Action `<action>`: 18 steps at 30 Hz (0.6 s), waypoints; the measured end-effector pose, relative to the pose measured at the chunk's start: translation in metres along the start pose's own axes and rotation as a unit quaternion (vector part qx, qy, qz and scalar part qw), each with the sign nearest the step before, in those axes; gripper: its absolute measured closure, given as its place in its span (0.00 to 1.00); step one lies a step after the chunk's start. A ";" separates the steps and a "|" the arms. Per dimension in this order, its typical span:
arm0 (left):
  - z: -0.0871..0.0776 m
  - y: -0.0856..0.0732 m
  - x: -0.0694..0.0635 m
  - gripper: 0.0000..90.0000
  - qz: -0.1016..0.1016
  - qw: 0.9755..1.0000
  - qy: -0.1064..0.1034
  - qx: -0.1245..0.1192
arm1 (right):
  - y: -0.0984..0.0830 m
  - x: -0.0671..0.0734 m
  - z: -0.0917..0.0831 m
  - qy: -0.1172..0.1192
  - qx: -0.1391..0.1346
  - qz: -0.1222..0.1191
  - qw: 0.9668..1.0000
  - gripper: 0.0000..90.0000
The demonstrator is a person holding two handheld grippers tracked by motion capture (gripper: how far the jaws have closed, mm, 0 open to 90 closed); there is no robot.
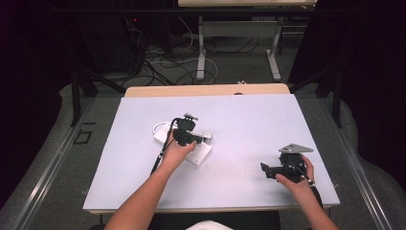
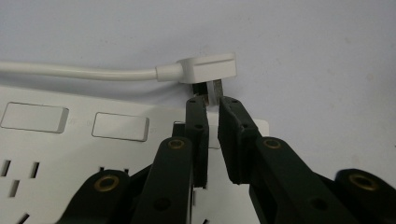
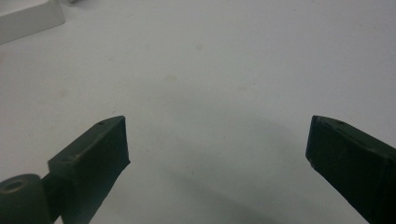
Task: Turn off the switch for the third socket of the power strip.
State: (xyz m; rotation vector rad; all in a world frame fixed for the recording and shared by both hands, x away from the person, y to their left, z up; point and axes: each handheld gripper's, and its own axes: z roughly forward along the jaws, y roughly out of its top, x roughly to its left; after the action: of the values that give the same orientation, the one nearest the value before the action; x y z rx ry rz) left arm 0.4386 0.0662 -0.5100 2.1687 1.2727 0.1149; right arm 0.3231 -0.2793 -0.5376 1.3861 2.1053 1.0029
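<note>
Left tongs [image 2: 212, 100] pinch prongs of flat white plug [image 2: 208, 68] above power strip [image 2: 70, 140].

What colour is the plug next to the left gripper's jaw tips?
White, cord included; the plug shows best in the left gripper view.

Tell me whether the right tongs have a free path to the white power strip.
Probably yes: the right tongs stand open over bare table, but the left tongs and left hand sit over the power strip.
</note>
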 end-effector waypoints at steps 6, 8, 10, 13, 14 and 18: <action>0.003 -0.001 -0.001 0.96 0.008 1.000 -0.001 0.004 | 0.000 0.000 0.000 0.000 0.000 0.001 1.000 0.06; 0.003 -0.001 -0.001 0.96 0.009 1.000 -0.003 0.007 | 0.000 0.000 0.000 0.000 0.000 0.001 1.000 0.06; 0.005 -0.002 -0.003 0.97 0.003 1.000 -0.003 0.007 | 0.000 0.000 0.000 -0.002 0.001 -0.001 1.000 0.06; 0.006 -0.002 -0.003 0.98 0.014 1.000 -0.003 0.010 | 0.000 0.000 0.000 -0.002 0.000 -0.003 1.000 0.06; 0.006 -0.002 -0.003 0.98 0.014 1.000 -0.003 0.010 | 0.000 0.000 0.000 -0.002 0.001 -0.002 1.000 0.06; 0.008 -0.002 -0.003 0.98 0.013 1.000 -0.002 0.011 | 0.000 0.000 0.000 -0.002 0.000 -0.003 1.000 0.06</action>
State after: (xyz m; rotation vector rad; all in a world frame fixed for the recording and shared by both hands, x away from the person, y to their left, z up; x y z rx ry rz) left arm 0.4378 0.0606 -0.5169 2.2037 1.2509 0.1073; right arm 0.3230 -0.2798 -0.5375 1.3806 2.1061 0.9973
